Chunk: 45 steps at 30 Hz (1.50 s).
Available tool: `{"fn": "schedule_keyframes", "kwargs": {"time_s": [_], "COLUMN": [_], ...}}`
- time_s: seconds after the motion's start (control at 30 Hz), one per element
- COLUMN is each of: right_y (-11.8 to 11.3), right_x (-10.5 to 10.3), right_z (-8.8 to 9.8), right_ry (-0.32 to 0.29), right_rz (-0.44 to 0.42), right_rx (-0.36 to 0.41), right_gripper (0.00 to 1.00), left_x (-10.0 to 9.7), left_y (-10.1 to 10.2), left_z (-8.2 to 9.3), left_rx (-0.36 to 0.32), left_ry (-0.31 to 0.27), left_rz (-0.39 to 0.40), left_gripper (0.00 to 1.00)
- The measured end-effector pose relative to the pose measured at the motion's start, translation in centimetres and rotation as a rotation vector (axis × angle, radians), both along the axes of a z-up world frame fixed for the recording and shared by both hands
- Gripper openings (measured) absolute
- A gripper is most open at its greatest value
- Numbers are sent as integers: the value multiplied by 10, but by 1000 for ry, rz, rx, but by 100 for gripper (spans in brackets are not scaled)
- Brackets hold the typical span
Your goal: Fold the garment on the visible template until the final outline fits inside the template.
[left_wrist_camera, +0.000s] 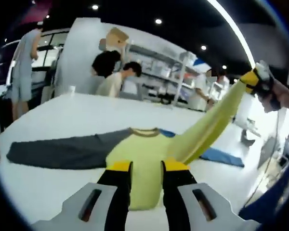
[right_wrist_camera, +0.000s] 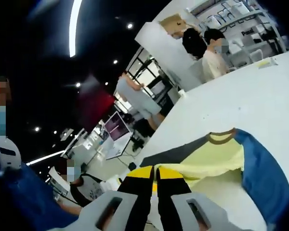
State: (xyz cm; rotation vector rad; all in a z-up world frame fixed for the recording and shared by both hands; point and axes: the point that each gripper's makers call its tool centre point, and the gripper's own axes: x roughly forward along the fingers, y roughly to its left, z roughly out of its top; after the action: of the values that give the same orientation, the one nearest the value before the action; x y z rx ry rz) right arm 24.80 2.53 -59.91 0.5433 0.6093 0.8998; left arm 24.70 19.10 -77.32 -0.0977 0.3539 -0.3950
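The white table (left_wrist_camera: pixel 62 115) filled mid-frame in my left gripper view, the garment (left_wrist_camera: pixel 135 159) flat on it, grey sleeve stretched left. My right gripper (left_wrist_camera: pixel 260 82), upper right, had its fingers pinched on the yellow sleeve (left_wrist_camera: pixel 216 125), lifted taut. My left gripper (left_wrist_camera: pixel 147 166) hovered with a gap between its fingers, gripping nothing. I judged folding barely begun; I made out no template.
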Motion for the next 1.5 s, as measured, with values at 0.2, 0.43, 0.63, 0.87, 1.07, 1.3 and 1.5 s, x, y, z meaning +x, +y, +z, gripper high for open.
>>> {"fn": "schedule_keyframes", "kwargs": {"time_s": [0.2, 0.43, 0.63, 0.87, 1.07, 1.3, 1.5], "right_y": [2, 0, -1, -2, -3, -5, -7], "right_x": [-1, -1, 1, 3, 5, 5, 7], "right_z": [1, 0, 0, -1, -1, -2, -3], "right_ry": [-3, 4, 5, 6, 10, 11, 11], "right_rz": [8, 3, -3, -8, -14, -22, -28], "right_rx": [-3, -7, -4, -4, -4, -3, -3], "right_gripper": [0, 0, 0, 0, 0, 0, 0], "left_x": [-11, -5, -7, -9, -12, -11, -4], "left_y": [11, 58, 49, 41, 33, 30, 30], "left_z": [-31, -59, -68, -75, -74, -80, -67], "left_rx": [132, 88, 61, 60, 63, 113, 102], "left_ry": [53, 160, 186, 209, 206, 198, 171], "left_rz": [-28, 51, -54, -133, -166, -187, -172], "left_gripper": [25, 29, 27, 23, 23, 7, 0]}}
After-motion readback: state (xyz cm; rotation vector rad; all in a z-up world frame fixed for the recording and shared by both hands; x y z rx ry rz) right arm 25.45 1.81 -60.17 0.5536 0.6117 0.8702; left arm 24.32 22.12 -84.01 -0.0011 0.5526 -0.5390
